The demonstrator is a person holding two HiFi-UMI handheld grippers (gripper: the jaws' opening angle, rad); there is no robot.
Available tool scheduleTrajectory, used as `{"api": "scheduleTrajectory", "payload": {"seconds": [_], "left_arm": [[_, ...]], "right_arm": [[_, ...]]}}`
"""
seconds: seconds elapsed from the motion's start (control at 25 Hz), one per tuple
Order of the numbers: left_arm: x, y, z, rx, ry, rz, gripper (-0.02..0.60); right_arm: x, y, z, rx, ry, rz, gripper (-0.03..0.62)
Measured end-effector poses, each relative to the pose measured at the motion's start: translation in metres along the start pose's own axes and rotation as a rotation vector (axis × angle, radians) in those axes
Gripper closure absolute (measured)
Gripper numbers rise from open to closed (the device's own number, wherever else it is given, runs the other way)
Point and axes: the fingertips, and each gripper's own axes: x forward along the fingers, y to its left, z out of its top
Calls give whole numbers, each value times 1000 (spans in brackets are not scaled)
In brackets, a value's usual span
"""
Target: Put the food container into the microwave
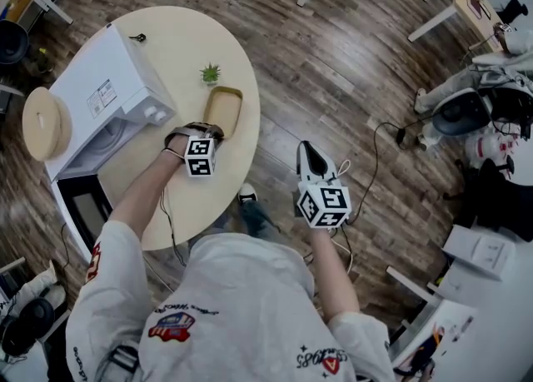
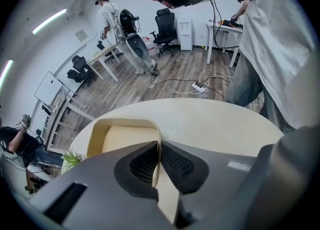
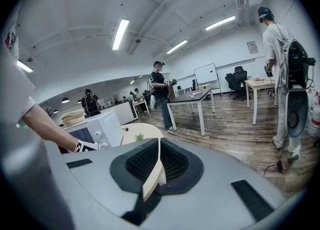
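Broadly, a round pale table carries a white microwave at its left edge, with the door swung open and a round wooden lid beside it. To the microwave's right the open tan food container lies on the tabletop, near a small green plant. The left gripper angles down at the container's near edge with its jaws pinched on the thin rim wall, while the right gripper is held over the wooden floor off the table, jaws pressed together on nothing.
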Motion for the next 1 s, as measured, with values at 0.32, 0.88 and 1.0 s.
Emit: {"api": "scheduleTrajectory", "payload": {"seconds": [0.32, 0.88, 1.0], "left_arm": [[-31, 24, 28, -213, -172, 85, 565], [-117, 65, 44, -637, -469, 246, 566], [-137, 66, 47, -692, -516, 266, 568]], "right_arm": [[-1, 2, 2, -6, -5, 10, 592], [6, 33, 25, -39, -34, 87, 592], [9, 42, 32, -49, -38, 110, 592]]}}
